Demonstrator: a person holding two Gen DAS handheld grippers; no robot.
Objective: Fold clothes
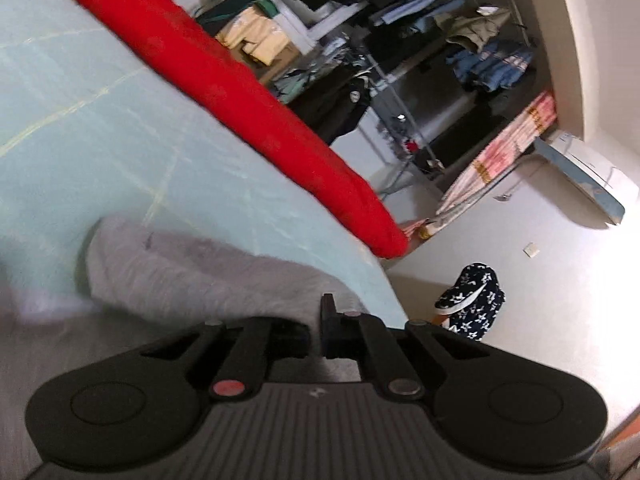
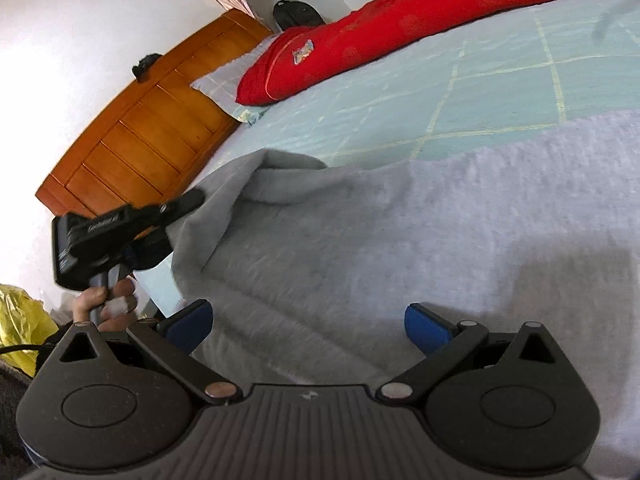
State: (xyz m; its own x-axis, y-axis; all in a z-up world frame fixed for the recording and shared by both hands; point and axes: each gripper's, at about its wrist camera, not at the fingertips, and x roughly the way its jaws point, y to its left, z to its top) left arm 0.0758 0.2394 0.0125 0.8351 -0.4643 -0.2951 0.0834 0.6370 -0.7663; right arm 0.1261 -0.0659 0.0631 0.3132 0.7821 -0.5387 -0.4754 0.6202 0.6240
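Observation:
A grey garment lies spread on the pale green checked bed sheet. My left gripper is shut on the garment's edge, with grey cloth bunched around its black fingers. In the right wrist view the left gripper, held by a hand, lifts a corner of the grey garment so that the cloth folds up near the bed's edge. My right gripper hovers open just over the garment; its blue pads stand wide apart with nothing between them.
A long red quilt lies along the far side of the bed sheet, by the wooden headboard. Beyond the bed are a clothes rack, a navy star-patterned shoe on the floor, and a yellow bag.

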